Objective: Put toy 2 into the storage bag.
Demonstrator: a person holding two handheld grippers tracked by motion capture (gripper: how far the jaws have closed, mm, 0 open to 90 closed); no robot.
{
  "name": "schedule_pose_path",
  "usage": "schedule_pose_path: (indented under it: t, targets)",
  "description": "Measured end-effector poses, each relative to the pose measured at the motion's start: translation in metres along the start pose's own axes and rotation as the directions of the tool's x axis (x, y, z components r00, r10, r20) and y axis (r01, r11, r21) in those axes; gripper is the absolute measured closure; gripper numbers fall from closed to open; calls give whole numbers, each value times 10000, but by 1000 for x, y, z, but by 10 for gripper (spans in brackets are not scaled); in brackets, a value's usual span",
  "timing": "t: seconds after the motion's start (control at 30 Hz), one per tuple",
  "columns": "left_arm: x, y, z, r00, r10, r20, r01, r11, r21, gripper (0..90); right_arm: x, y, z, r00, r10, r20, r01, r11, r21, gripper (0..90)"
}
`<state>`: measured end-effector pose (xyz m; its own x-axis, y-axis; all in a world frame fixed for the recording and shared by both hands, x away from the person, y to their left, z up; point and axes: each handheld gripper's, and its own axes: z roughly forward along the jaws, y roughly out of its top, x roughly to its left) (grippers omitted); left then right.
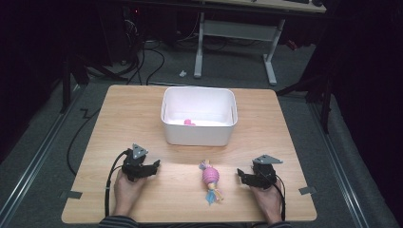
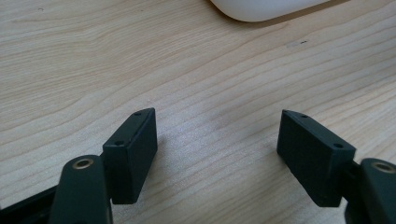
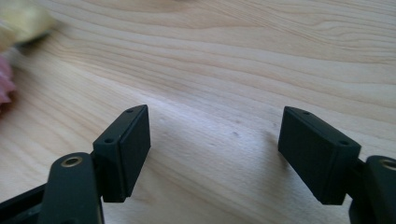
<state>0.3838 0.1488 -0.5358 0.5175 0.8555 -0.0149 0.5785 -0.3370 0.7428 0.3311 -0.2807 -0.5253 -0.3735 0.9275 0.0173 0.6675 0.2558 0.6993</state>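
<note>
— Where have they got to?

— Right at the starting line, I'd say. Both hands rest on the near edge of the table. The left gripper sits with its jaws parted and nothing between them, just bare wood under the pads. The right gripper is the same: jaws apart, empty, pointing in toward the middle.

— And the thing they're after?

— That pink toy with the pale blue and yellow tails, lying flat on the table between the two grippers, nearer the right one. Nothing touches it. In the right gripper view a blurred bit of it shows at the far left edge, well off the line of the jaws.

— So where is it meant to go?

— My guess is the white tub standing farther back at the middle of the table. There is already something small and pink lying in the bottom of it, so this looks like a put-away job with one piece left out.

— What does the next move need?

— The right hand looks best placed. It would have to slide in toward the toy, bring the round pink body squarely between the pads rather than the loose tails, then close, lift and carry it over the near rim of the tub. The tails are floppy, so a grip there could slip or dangle against the rim.
</note>
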Motion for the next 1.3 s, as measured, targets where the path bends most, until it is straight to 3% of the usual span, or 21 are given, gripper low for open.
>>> schedule_pose_path:
  t: [0.2,0.4,0.8,0.97,1.1,1.3]
  targets:
    - [0,0,0,10000,46,32,-46,10000,30,279,12,1,-7,9991,-47,-414,36,9996,-280,269]
    - [0,0,0,10000,51,35,-51,10000,21,278,25,5,-23,9921,219,-1233,-289,9980,-560,277]
    - [-1,0,0,10000,63,36,-63,10000,16,276,60,15,-40,9817,-837,-1713,786,9962,-364,282]
    - [-1,0,0,10000,60,38,-60,10000,14,275,72,26,-38,9748,-1130,-1924,1101,9936,-258,280]
    - [-1,0,0,10000,68,42,-68,10000,21,274,82,38,-36,9674,-1602,-1963,1612,9869,-110,272]
    - [-1,0,0,10000,74,48,-74,10000,23,272,93,47,-31,9638,-1830,-1941,1887,9820,111,271]
